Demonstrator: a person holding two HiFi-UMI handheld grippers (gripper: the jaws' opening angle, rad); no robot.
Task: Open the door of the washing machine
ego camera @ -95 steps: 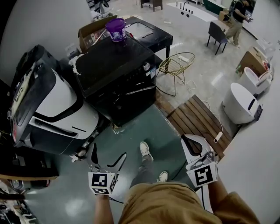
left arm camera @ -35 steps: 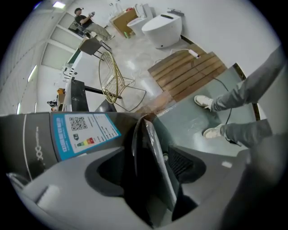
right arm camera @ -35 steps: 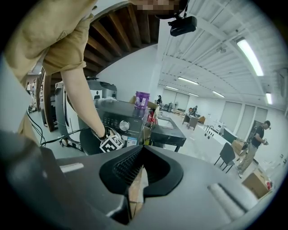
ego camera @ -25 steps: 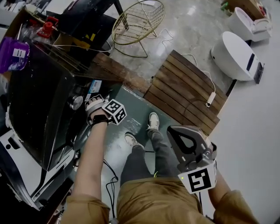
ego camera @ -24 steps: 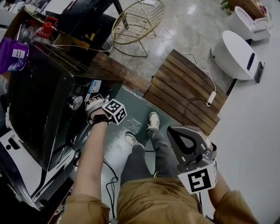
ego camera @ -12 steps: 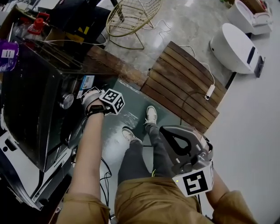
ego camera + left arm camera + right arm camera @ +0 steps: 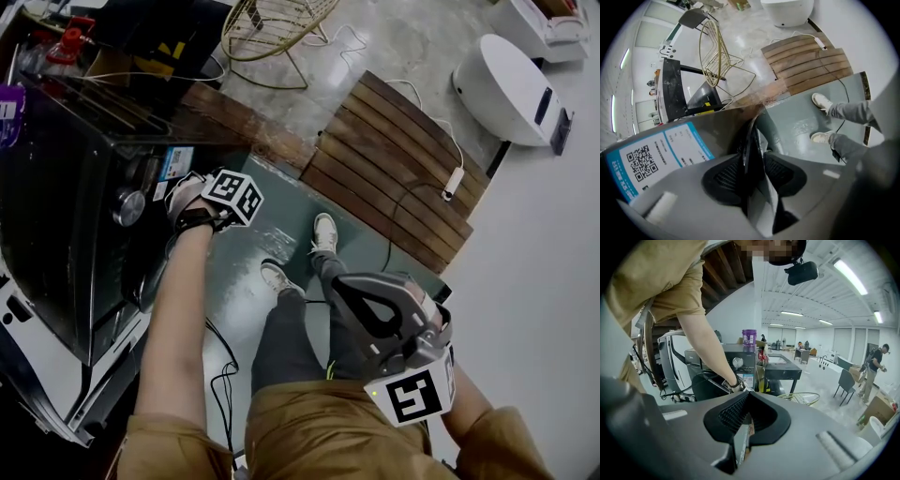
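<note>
The black washing machine (image 7: 66,216) stands at the left, with its silver knob (image 7: 128,208) and a blue-white label (image 7: 173,161) on the front. My left gripper (image 7: 178,202) is pressed against that front beside the round door (image 7: 155,277), its marker cube (image 7: 232,195) facing up. In the left gripper view the door's thin dark edge (image 7: 751,140) runs between the pads (image 7: 726,178). The left gripper (image 7: 752,161) is closing on that edge. My right gripper (image 7: 343,286) hangs shut and empty over my legs, away from the machine; its pads (image 7: 736,413) meet at the tip.
A wooden slat mat (image 7: 394,159) with a cable and plug strip (image 7: 453,183) lies right of the green floor mat (image 7: 272,234). A gold wire chair (image 7: 272,23) stands behind, a white rounded appliance (image 7: 511,80) at top right, a second machine (image 7: 28,375) at lower left. My shoes (image 7: 323,230) are on the green mat.
The left gripper stayed at the door's edge and rolled a little at the wrist. The right gripper sank lower and drifted left in the head view.
</note>
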